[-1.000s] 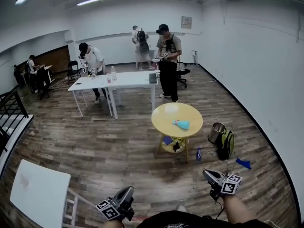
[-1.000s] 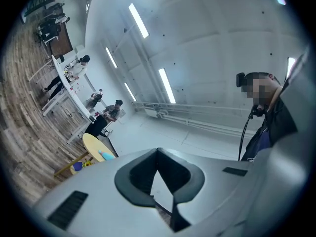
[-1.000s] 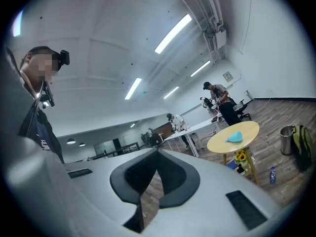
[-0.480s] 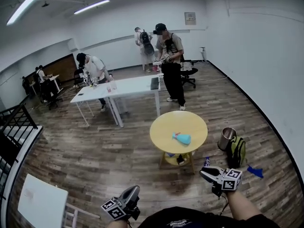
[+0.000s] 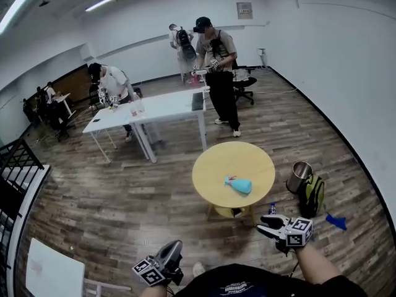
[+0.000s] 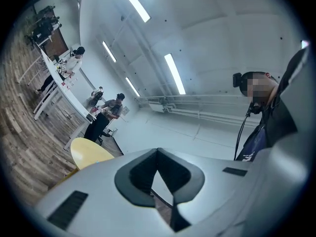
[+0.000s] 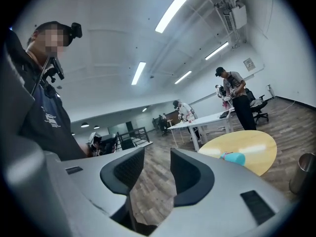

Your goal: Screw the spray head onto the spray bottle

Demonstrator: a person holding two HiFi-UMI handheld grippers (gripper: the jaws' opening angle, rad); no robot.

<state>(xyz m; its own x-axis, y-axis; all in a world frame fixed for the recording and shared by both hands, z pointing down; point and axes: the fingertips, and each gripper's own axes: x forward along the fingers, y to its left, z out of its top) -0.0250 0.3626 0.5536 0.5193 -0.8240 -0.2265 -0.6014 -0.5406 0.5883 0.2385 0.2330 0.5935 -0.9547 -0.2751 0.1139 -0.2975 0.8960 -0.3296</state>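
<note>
The head view shows the person's left claw [image 5: 172,248] held low at the bottom edge, close to the body, its tips angled up and forward towards a round yellow wooden counter [image 5: 213,166]. The left gripper view shows its two dark jaws pressed together, with nothing between them. Ahead, well apart from both claws, a light blue plastic spray bottle [image 5: 241,185] lies on its side on the counter, a little right of the centre. In the head view its long axis runs from upper left to lower right: the narrow end, with a small reddish part, points left, and the blunt base points right. Whether a spray head is fitted on it is too small to tell. To the right, the right claw [image 5: 264,226] sits at the end of a bare forearm [image 5: 309,266] reaching in from the lower right corner, its tips pointing left towards the counter's near edge. Its jaws are opening, with a modest gap between the pads; they grip nothing, and only the wood-plank floor [image 5: 124,197] shows between them.
</note>
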